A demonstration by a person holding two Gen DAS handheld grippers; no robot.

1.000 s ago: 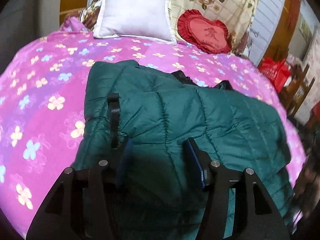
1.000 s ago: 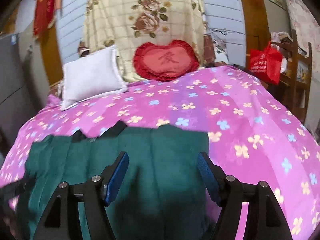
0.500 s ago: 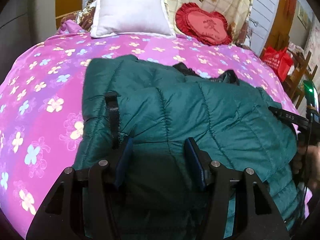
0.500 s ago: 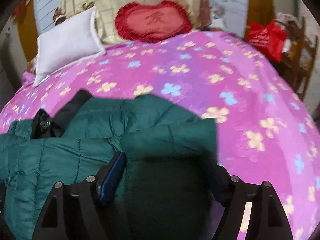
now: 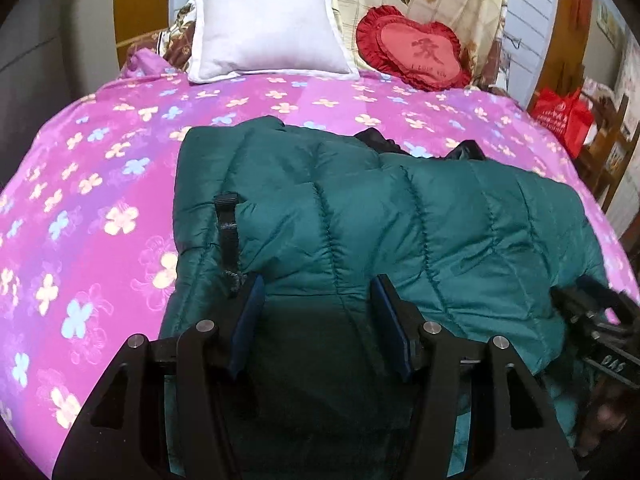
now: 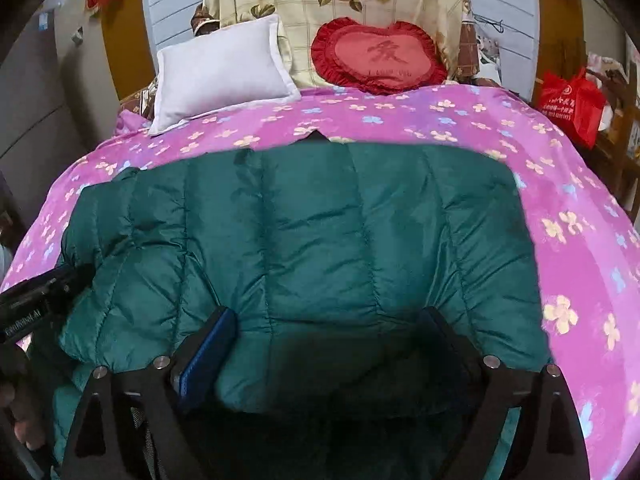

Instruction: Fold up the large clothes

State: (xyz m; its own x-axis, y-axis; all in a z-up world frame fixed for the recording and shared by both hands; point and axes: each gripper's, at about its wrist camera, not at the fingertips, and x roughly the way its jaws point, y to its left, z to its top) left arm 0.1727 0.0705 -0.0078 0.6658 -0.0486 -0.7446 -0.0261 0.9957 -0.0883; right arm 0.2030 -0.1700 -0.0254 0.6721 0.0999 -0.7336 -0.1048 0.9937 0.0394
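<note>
Jacket: a dark green quilted puffer jacket point(image 5: 360, 216), puffy with stitched channels, lies folded on the bed; a black strap point(image 5: 227, 236) runs along its left edge.
Bedspread: smooth magenta floral bedspread point(image 5: 100, 184), bare on both sides of the jacket and up to the white pillow point(image 5: 268, 36) and red heart cushion point(image 5: 416, 50).
Left gripper point(image 5: 320, 312): low over the near hem, jaws wide, padding bulging between them.
Right gripper point(image 6: 328, 344): also spread wide, fingers pressed into the near fold.
</note>
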